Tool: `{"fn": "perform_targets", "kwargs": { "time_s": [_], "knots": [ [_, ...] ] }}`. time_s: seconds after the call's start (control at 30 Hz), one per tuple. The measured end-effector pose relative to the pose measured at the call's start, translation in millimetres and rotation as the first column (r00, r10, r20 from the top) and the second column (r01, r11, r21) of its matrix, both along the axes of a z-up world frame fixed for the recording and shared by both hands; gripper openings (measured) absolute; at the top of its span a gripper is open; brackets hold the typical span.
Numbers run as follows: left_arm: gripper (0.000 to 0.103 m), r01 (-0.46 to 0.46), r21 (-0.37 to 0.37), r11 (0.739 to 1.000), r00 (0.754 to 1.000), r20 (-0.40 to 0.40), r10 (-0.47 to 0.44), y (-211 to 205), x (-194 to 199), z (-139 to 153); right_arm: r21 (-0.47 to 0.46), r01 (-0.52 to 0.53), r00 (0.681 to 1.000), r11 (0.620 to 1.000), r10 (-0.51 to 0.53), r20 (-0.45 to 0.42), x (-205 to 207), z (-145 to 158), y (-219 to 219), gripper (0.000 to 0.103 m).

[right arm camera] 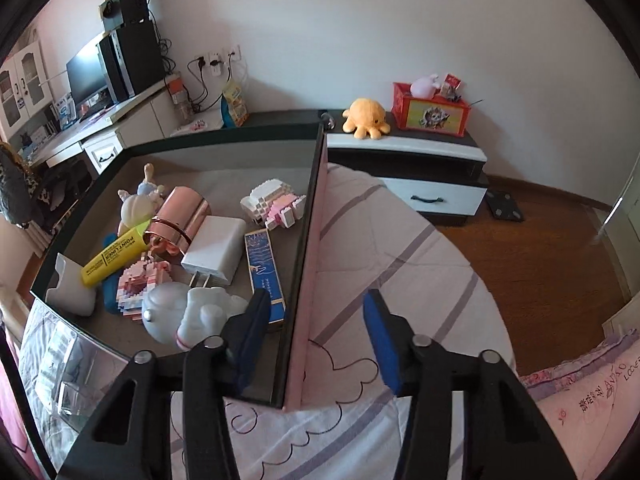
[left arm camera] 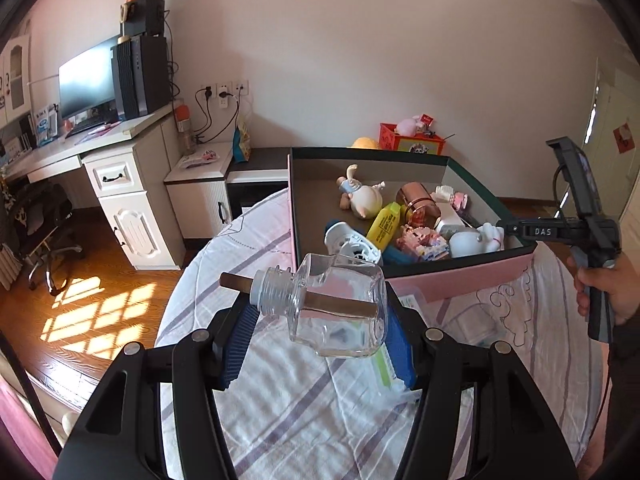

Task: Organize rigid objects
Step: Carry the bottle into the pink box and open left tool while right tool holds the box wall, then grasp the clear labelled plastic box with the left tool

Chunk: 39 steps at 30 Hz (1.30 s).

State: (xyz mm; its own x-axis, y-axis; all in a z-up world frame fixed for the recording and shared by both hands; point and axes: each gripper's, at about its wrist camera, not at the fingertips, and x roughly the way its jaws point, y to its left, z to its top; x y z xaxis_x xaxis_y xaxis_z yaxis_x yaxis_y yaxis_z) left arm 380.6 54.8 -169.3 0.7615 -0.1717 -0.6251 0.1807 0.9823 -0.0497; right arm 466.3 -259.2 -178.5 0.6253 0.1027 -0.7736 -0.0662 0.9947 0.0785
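Holding a clear bottle on its side, the left tongs squeeze it above the bed, just in front of the pink box. The right tongs are spread wide with nothing in them, one finger on each side of the box wall, near the toys and the yellow marker inside.

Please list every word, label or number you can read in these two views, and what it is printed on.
"DAS": on the right gripper's black body.
"POINT LINER": on the yellow highlighter in the box.
Blue slim box: print too small to read.
Red tin: picture only.
Pink bedding: embroidered lettering, not legible.
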Motion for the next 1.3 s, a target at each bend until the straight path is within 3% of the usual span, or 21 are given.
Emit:
{"fn": "perform_targets", "kwargs": {
  "time_s": [0.07,0.13,0.33,0.53,0.77,0.87,0.93,1.0,1.13,1.3],
  "knots": [
    [0.059,0.02,0.009,1.0,1.0,-0.006,-0.02,-5,11,3,0.009,-0.03,0.999,1.0,0.03,-0.029,10,-8,2,0.024],
    [0.059,0.035,0.021,0.999,0.999,-0.017,-0.035,-10,25,4,0.029,-0.069,0.997,0.997,0.07,-0.024,12,-9,5,0.015],
    [0.059,0.065,0.059,0.996,0.997,-0.041,-0.063,-33,66,12,-0.002,-0.093,0.996,0.996,0.093,-0.014,12,-8,9,0.015],
    [0.059,0.1,0.043,0.994,0.992,-0.082,-0.096,-56,114,16,-0.011,-0.103,0.995,0.995,0.103,-0.014,14,-7,10,0.015],
    [0.06,0.101,0.069,0.992,0.986,-0.141,-0.091,-79,158,1,-0.012,-0.114,0.993,0.993,0.114,-0.016,15,-7,9,0.016],
    [0.069,0.099,0.074,0.992,0.983,-0.161,-0.086,-82,158,-6,-0.005,-0.115,0.993,0.993,0.114,-0.015,15,-7,8,0.016],
    [0.088,0.095,0.073,0.993,0.986,-0.147,-0.084,-82,152,-5,-0.005,-0.114,0.993,0.993,0.114,-0.015,15,-7,8,0.016],
    [0.094,0.087,0.079,0.993,0.991,-0.112,-0.078,-80,143,1,-0.005,-0.113,0.994,0.994,0.113,-0.015,15,-7,8,0.016],
    [0.101,-0.005,0.14,0.99,1.0,0.002,0.004,-74,110,21,-0.001,-0.107,0.994,0.994,0.107,-0.017,14,-7,7,0.016],
    [0.103,-0.057,0.151,0.987,0.992,0.124,0.038,-64,61,41,-0.004,-0.099,0.995,0.995,0.099,-0.013,8,-1,8,0.015]
  ]
}}
